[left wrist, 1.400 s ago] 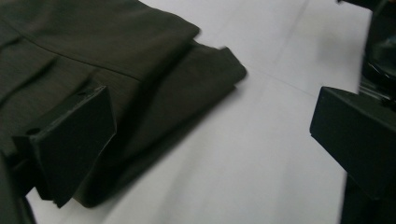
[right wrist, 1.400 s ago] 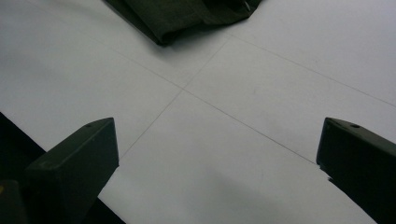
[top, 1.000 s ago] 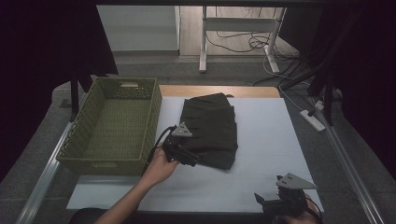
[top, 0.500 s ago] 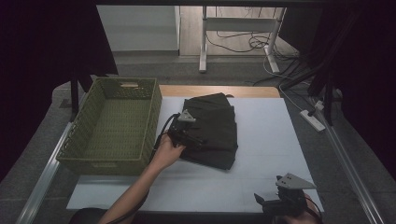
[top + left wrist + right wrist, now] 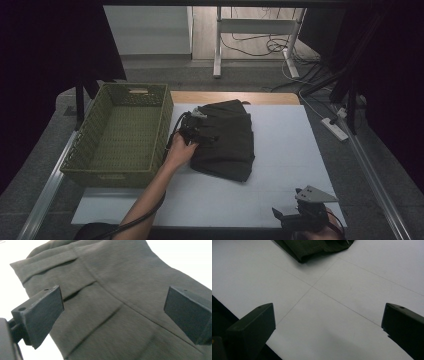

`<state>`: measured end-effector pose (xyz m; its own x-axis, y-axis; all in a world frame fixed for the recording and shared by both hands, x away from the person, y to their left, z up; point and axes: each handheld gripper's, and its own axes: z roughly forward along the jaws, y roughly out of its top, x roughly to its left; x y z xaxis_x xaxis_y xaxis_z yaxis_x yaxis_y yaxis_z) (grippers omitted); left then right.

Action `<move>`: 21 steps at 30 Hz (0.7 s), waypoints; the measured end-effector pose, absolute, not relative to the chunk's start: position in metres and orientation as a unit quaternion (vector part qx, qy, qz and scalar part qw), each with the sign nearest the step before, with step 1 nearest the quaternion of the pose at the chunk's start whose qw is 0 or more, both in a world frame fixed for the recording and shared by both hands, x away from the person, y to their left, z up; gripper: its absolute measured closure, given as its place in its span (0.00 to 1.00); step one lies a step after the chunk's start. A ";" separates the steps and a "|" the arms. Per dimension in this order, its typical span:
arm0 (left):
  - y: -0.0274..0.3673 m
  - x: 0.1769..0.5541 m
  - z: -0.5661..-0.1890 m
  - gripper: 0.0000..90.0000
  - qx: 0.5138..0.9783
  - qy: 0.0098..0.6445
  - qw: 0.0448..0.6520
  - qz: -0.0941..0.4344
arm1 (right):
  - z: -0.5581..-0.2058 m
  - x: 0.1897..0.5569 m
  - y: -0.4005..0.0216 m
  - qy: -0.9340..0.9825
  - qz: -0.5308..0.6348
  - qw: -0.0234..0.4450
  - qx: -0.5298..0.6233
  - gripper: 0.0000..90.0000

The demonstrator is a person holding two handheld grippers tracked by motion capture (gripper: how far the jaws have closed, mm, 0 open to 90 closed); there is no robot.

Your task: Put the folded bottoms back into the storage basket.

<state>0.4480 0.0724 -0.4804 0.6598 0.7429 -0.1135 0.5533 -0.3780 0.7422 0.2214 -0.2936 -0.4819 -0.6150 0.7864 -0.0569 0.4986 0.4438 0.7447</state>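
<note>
A dark folded garment (image 5: 227, 137) lies on the white table sheet (image 5: 285, 150), just right of the green basket. My left gripper (image 5: 202, 131) rests over the garment's left part, held by a hand (image 5: 179, 150). In the left gripper view the jaws stand wide open above the garment (image 5: 120, 300), with nothing between them. My right gripper (image 5: 300, 215) sits at the table's near right edge. In the right gripper view it is open over bare sheet, and the garment's corner (image 5: 312, 247) lies far ahead.
A green woven basket (image 5: 95, 150) with nothing in it stands at the left of the table. A wooden strip (image 5: 235, 96) borders the far edge. A power strip (image 5: 336, 128) lies on the floor to the right, and cables trail behind the table.
My left gripper has moved forward and to the right, from the garment's near left edge onto the garment. The right gripper has stayed put.
</note>
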 end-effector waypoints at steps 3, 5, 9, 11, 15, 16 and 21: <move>0.072 0.455 -0.481 0.03 0.822 0.397 0.389 0.124 | -0.482 0.221 -0.294 0.825 0.356 0.201 0.389 0.00; 0.072 0.462 -0.482 0.03 0.824 0.400 0.378 0.134 | -0.482 0.221 -0.294 0.825 0.357 0.201 0.388 0.00; 0.075 0.473 -0.483 0.02 0.818 0.412 0.379 0.129 | -0.482 0.221 -0.294 0.826 0.357 0.200 0.387 0.00; 0.075 0.480 -0.485 0.02 0.819 0.417 0.370 0.133 | -0.482 0.221 -0.294 0.827 0.357 0.199 0.387 0.00; 0.078 0.492 -0.488 0.01 0.815 0.431 0.364 0.132 | -0.482 0.221 -0.294 0.826 0.360 0.198 0.385 0.00; 0.078 0.495 -0.488 0.01 0.817 0.432 0.359 0.132 | -0.482 0.221 -0.294 0.826 0.360 0.197 0.386 0.00; 0.078 0.506 -0.492 0.01 0.821 0.436 0.344 0.135 | -0.482 0.221 -0.294 0.827 0.360 0.196 0.384 0.00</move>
